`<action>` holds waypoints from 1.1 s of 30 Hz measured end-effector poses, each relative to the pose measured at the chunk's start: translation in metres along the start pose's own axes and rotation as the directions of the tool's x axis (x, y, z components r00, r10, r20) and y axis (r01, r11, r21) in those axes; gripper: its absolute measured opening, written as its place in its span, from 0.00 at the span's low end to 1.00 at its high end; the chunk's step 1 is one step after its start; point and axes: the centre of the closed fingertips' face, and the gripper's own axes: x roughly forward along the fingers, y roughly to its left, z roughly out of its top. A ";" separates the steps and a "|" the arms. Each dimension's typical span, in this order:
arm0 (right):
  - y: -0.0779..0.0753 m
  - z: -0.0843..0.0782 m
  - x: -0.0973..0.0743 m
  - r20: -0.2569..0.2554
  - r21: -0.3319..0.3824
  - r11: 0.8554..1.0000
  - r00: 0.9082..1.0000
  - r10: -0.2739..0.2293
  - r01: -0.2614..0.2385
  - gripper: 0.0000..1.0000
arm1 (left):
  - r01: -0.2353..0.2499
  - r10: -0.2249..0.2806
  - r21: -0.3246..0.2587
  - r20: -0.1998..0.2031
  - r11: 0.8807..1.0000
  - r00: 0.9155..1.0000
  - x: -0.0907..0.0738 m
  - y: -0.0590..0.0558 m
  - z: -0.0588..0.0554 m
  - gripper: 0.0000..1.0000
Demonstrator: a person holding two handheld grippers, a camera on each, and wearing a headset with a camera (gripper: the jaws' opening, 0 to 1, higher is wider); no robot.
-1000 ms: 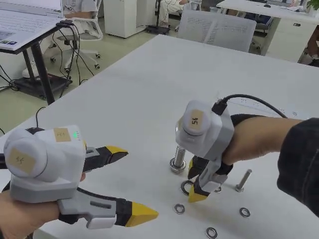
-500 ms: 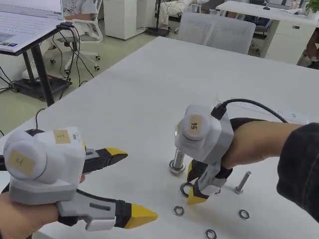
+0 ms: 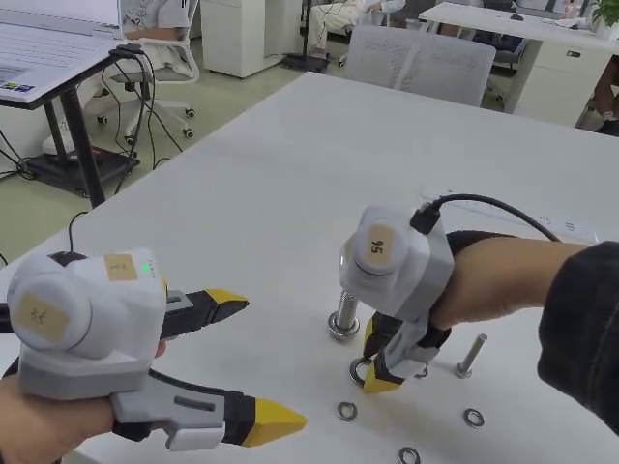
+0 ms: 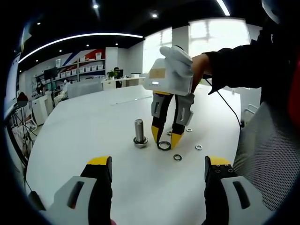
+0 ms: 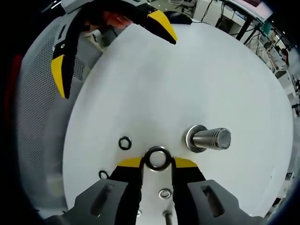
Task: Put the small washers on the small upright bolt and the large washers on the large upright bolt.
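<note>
Closing now: since a second ago the right gripper (image 3: 370, 356) has crept toward the big bolt (image 3: 343, 314) and its jaws have narrowed. Nearest us, the left gripper (image 3: 251, 361) hangs idle over the table (image 3: 242, 174) edge, jaws wide, nothing in them. Next out, three small washers (image 3: 347, 411) lie loose and flat. Then comes the right gripper, tips down, jaws narrow around a big washer (image 5: 157, 158), with a tip on its rim each side in the right gripper view. The washer lies flat on the table, just beside the big bolt. Beyond stands the small bolt (image 3: 471, 350), bare as far as I can see.

Early days, by my reckoning: one washer gripped, none surely threaded. That collar at the big bolt's foot could be its head or a washer, I can't tell. Another ring peeks from behind the right gripper, and the nearest small washer sits almost at the picture's bottom edge.
</note>
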 end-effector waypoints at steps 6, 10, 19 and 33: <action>0.000 0.001 0.000 -0.001 0.012 1.000 1.000 0.001 -0.001 0.24 | -0.001 0.001 -0.001 0.001 1.000 1.000 0.000 0.001 0.000 0.81; 0.000 0.001 0.000 -0.001 0.011 1.000 1.000 0.001 -0.001 0.24 | -0.003 0.003 -0.003 0.003 1.000 1.000 -0.001 0.001 0.000 0.81; 0.000 -0.001 -0.004 0.000 0.015 1.000 1.000 -0.001 0.001 0.24 | -0.003 0.003 -0.003 0.002 1.000 1.000 -0.001 0.002 0.000 0.80; -0.002 -0.007 -0.019 0.000 0.021 0.999 1.000 -0.026 0.026 0.24 | -0.001 0.001 0.000 0.002 1.000 1.000 -0.001 0.000 -0.001 0.80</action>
